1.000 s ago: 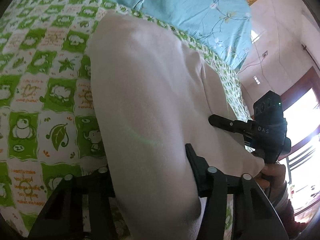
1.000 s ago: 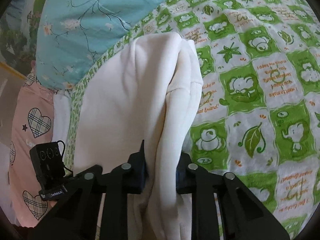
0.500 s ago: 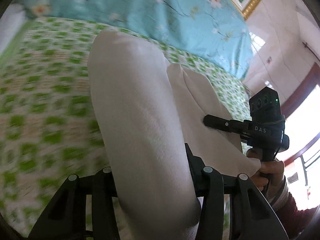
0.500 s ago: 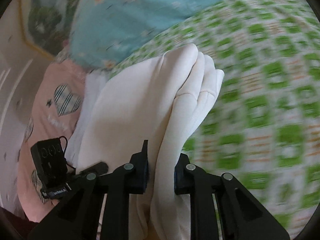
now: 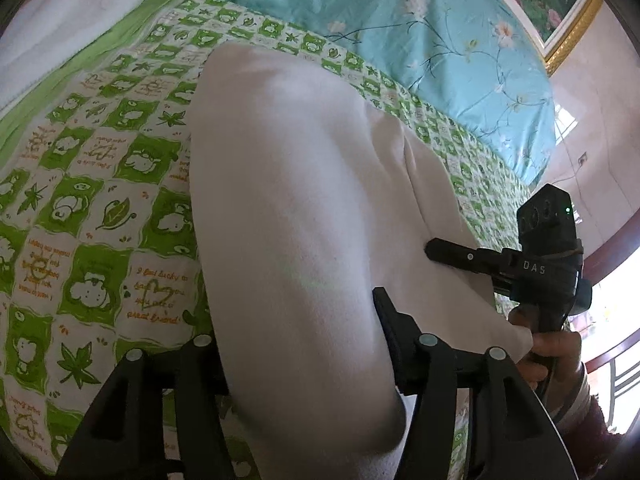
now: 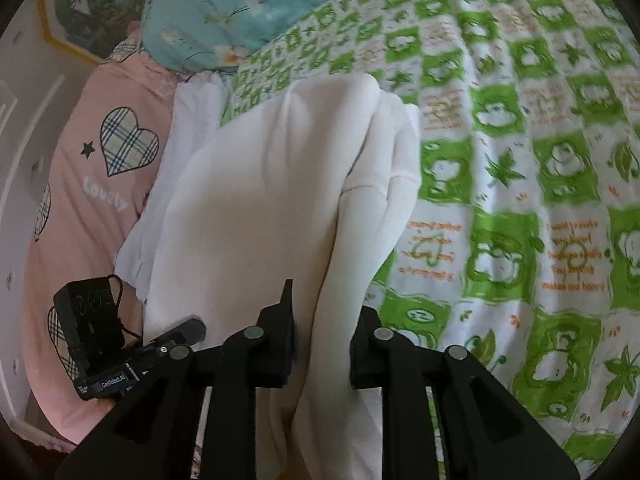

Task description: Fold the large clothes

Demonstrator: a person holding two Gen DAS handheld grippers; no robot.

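Observation:
A large cream-white garment (image 5: 296, 200) hangs stretched between both grippers above the bed; it also shows in the right wrist view (image 6: 272, 184). My left gripper (image 5: 304, 344) is shut on a thick fold of one edge. My right gripper (image 6: 322, 344) is shut on the other edge. The far end of the garment rests folded on the green checked bedspread (image 5: 100, 208). The right gripper (image 5: 456, 254) shows in the left wrist view against the cloth; the left gripper (image 6: 188, 330) shows in the right wrist view at lower left.
A blue floral pillow (image 5: 400, 20) lies at the head of the bed. A pink heart-print pillow (image 6: 100, 168) and white cloth (image 6: 188, 120) lie beside the garment. A framed picture (image 5: 560, 8) hangs on the wall, and a window (image 5: 616, 300) is at right.
Both grippers have swung with the garment across the bed, towards the pillows. The pink pillow and white cloth have come into view. Both grips are unchanged.

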